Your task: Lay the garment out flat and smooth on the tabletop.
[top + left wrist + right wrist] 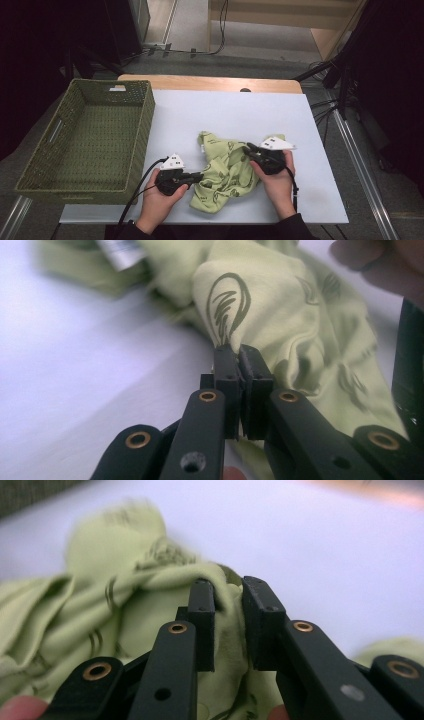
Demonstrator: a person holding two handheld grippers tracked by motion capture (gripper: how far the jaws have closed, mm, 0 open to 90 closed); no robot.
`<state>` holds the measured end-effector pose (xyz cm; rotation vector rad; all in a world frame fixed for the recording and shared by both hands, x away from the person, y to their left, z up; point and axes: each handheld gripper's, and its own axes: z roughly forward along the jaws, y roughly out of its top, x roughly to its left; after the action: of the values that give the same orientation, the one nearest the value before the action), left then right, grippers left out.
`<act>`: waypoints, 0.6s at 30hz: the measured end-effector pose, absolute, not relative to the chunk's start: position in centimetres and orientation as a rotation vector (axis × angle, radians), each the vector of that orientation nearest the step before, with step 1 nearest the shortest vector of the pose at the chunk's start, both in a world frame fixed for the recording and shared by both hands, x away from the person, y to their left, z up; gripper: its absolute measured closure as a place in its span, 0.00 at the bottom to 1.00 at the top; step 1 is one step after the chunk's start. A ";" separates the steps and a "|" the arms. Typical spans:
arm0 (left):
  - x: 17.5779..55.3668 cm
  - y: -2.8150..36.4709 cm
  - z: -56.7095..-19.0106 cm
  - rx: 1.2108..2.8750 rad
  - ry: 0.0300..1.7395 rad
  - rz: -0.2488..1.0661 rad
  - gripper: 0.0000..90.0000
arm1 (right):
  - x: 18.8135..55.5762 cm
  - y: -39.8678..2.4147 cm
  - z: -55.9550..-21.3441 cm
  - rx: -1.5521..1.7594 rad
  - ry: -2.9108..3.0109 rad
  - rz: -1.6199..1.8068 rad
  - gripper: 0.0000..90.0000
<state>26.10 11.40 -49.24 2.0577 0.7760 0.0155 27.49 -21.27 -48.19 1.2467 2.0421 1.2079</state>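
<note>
Pale green cotton garment [227,172] with dark leaf prints, crumpled on the white desk [300,150] beside a woven green basket [90,140]; left tongs [239,352] clenched on its edge, right tongs [227,597] grasping a fold; lift both together, evenly

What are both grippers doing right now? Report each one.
Left gripper: jaws shut on an edge of the green garment.
Right gripper: jaws around a fold of the garment; a firm pinch cannot be told.

I am seeing soft, matt light-green cloth [227,172], printed with dark leaf outlines, crumpling on a smooth white sheet [225,112]; the green basket [135,130] is looking coarsely woven; the table edge [210,83] is showing pale wood.
</note>
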 end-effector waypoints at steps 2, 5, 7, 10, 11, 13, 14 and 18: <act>26.1 11.7 -48.9 2.051 0.774 0.024 0.97 | 27.0 -22.7 -47.2 1.270 1.946 1.244 0.82; 26.3 11.8 -48.6 2.076 0.762 0.029 0.97 | 26.5 -24.7 -46.8 1.333 1.862 1.229 0.82; 26.4 11.7 -48.8 2.098 0.755 0.029 0.97 | 26.4 -26.3 -46.9 1.399 1.841 1.213 0.81; 26.5 11.6 -49.2 2.117 0.756 0.003 0.97 | 26.4 -28.1 -47.5 1.491 1.819 1.150 0.73; 26.5 11.5 -49.2 2.111 0.754 0.006 0.96 | 26.5 -28.4 -47.6 1.516 1.823 1.144 0.68; 26.5 11.5 -49.0 2.061 0.761 0.010 0.81 | 26.4 -29.0 -47.6 1.544 1.815 1.141 0.60; 26.5 11.5 -48.8 2.037 0.768 0.016 0.71 | 26.3 -28.9 -47.4 1.532 1.817 1.152 0.59; 26.3 11.3 -48.4 1.988 0.768 0.034 0.50 | 25.6 -27.7 -45.8 1.405 1.814 1.206 0.55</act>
<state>26.29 11.31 -48.44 1.9875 0.7683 0.0335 25.56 -27.67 -45.80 1.4046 1.8138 1.2055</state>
